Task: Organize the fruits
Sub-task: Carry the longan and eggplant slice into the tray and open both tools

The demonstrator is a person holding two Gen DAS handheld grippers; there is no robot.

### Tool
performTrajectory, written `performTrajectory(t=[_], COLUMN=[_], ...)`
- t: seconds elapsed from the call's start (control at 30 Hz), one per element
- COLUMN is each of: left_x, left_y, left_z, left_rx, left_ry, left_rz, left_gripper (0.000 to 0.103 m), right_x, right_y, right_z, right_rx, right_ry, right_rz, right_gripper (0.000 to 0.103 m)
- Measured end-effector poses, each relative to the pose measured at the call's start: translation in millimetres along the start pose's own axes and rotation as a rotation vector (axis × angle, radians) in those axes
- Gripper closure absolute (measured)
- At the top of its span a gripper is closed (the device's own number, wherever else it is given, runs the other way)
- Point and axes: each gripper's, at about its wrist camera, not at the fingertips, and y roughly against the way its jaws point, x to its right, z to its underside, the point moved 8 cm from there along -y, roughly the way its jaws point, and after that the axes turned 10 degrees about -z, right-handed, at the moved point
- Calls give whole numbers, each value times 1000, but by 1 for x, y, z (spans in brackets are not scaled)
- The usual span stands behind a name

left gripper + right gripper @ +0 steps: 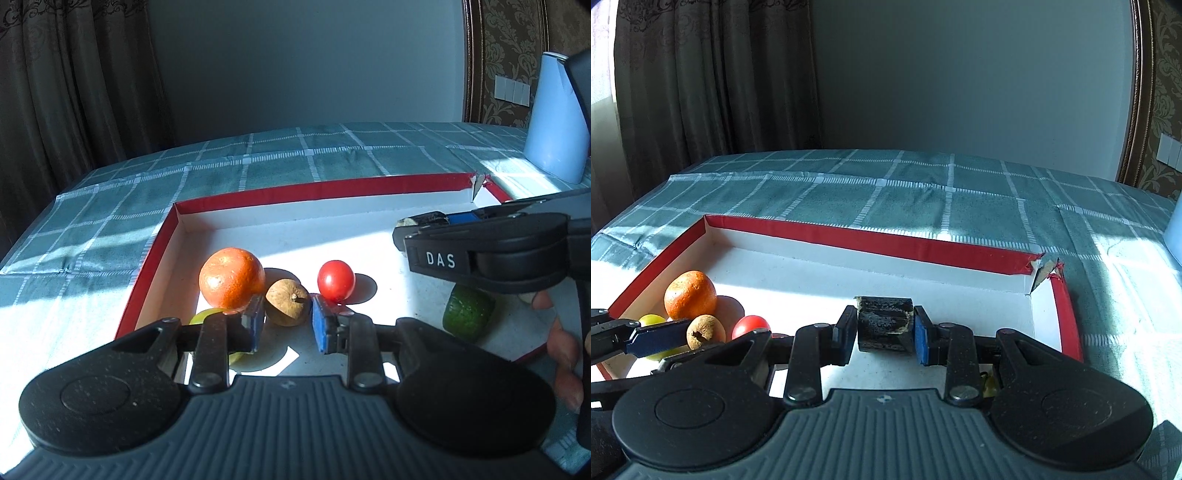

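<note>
A red-rimmed white box (317,190) lies on the checked tablecloth and also shows in the right wrist view (871,236). Inside it lie an orange (232,277), a brown fruit (287,302), a red tomato (336,279), a yellow-green fruit (207,316) and a green fruit (468,312). My left gripper (284,325) is open, its pads either side of the brown fruit, not closed on it. My right gripper (885,330) is shut on a dark, blackened chunk (884,323) and holds it over the box floor. The orange (690,294), brown fruit (704,331) and tomato (750,325) show at its left.
A pale blue kettle-like vessel (556,118) stands on the cloth behind the box's torn far right corner (478,184). A curtain (74,74) hangs at the far left and a wall behind. The person's fingers (561,343) hold the right gripper.
</note>
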Motion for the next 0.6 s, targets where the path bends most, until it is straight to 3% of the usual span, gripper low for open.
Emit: performTrajectory(t=[0.1,0.27,0.33,0.47,0.6], left_x=[1,5,4,2,1], left_y=[1,2,1,-1,1], left_z=[1,1,0,0,-1], left_rx=[0,9,6,1,12], left_ry=[-4,-15,-13,4,9], left_rz=[11,17,18,18,15], left_gripper=[70,44,33,24,9], right_x=[0,0,1,2,2], right_y=[0,-1,-1,4,8], right_z=[1,2,2,-1,-2], right_rx=[-14,-25,-24,15,36], right_ry=[0,-5,-13,-30,-35], right_rz=[-1,-5,-7,-11,-12], right_gripper=[72,70,64,38,36])
